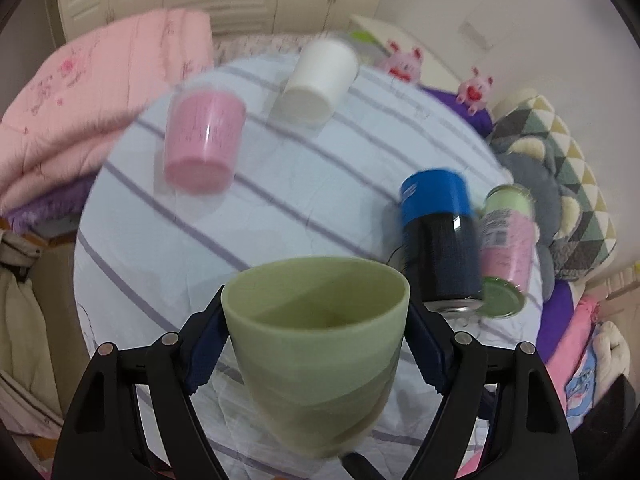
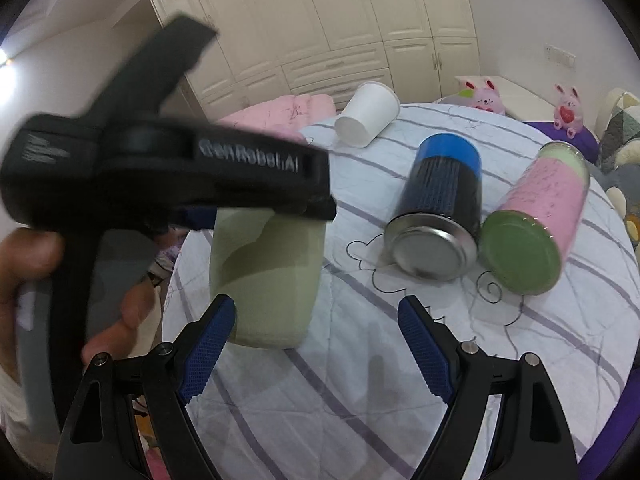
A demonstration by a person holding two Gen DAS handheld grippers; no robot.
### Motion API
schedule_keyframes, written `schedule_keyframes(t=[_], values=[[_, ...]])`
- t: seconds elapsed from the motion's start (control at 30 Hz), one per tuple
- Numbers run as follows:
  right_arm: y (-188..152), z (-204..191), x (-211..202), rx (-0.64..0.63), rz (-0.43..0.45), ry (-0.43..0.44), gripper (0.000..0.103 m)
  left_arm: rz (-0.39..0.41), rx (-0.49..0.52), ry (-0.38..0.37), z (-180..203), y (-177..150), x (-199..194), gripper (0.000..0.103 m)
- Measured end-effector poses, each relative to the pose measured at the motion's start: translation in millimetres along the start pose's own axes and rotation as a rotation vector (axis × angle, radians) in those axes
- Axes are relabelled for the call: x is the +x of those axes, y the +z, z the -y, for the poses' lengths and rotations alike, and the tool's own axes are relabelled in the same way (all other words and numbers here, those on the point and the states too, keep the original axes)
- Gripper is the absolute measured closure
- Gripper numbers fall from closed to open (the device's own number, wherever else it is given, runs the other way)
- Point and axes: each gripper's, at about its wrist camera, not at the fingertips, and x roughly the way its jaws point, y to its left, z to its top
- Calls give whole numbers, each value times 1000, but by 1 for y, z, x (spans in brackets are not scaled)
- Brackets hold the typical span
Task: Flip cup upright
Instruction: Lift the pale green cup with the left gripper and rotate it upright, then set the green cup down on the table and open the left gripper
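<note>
My left gripper (image 1: pixel 316 344) is shut on a pale green cup (image 1: pixel 316 356), its blue pads pressing both sides. The cup's open mouth faces away from the camera and up, and it hangs just above the striped cloth. In the right wrist view the same green cup (image 2: pixel 264 276) is held by the black left gripper body (image 2: pixel 168 172), gripped by a hand at the left. My right gripper (image 2: pixel 316 328) is open and empty, just to the right of the cup, above the cloth.
On the round table with a striped cloth (image 1: pixel 280 208) a pink cup (image 1: pixel 202 142) and a white cup (image 1: pixel 318 80) lie on their sides. A blue-black can (image 2: pixel 438 208) and a pink-green can (image 2: pixel 536 220) lie at the right. Bedding and plush toys ring the table.
</note>
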Motion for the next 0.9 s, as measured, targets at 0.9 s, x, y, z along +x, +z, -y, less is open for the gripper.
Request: schedule_keyframes(t=[0.9], values=[[-6,28,14,97,-8,-97,19,116,119,33,35,-20,-19,2]])
